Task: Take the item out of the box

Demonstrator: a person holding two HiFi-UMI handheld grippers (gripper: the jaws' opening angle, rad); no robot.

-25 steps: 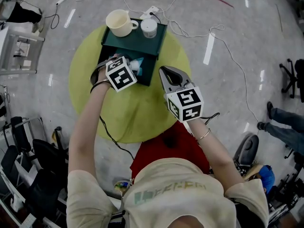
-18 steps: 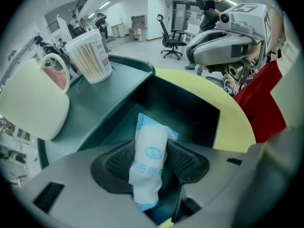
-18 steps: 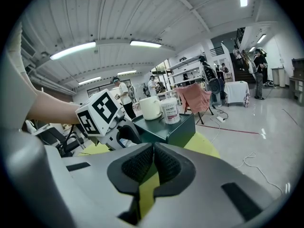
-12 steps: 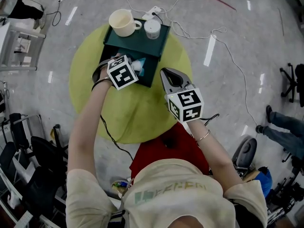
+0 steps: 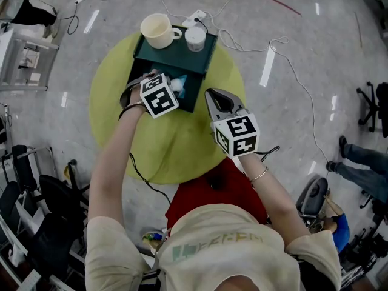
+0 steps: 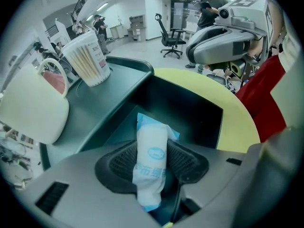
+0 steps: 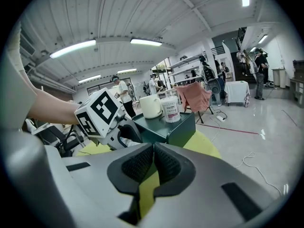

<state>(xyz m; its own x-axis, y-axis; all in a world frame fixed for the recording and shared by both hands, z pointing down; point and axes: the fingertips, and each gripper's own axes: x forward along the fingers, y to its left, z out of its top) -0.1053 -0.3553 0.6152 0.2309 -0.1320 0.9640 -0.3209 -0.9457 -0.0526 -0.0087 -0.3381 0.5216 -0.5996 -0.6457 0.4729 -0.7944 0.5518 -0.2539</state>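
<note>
A dark green box [image 5: 176,56] with an open drawer [image 6: 190,113] stands on the round yellow-green table [image 5: 176,144]. My left gripper [image 6: 153,163] is shut on a white and light-blue tissue pack [image 6: 151,163], held upright just over the drawer's front. In the head view the left gripper [image 5: 167,90] sits at the drawer with the tissue pack [image 5: 176,85] poking out past it. My right gripper [image 5: 217,99] hovers over the table to the right of the box, shut and empty, its pads [image 7: 164,164] touching.
On the box top stand a cream mug [image 5: 157,30] and a clear cotton-swab jar [image 5: 194,37]. A power strip [image 5: 195,16] and white cables [image 5: 291,59] lie on the floor behind the table. Office chairs [image 5: 36,193] stand at the left.
My left gripper, still holding the tissue pack, has shifted slightly right and toward me. The right gripper has barely moved.
</note>
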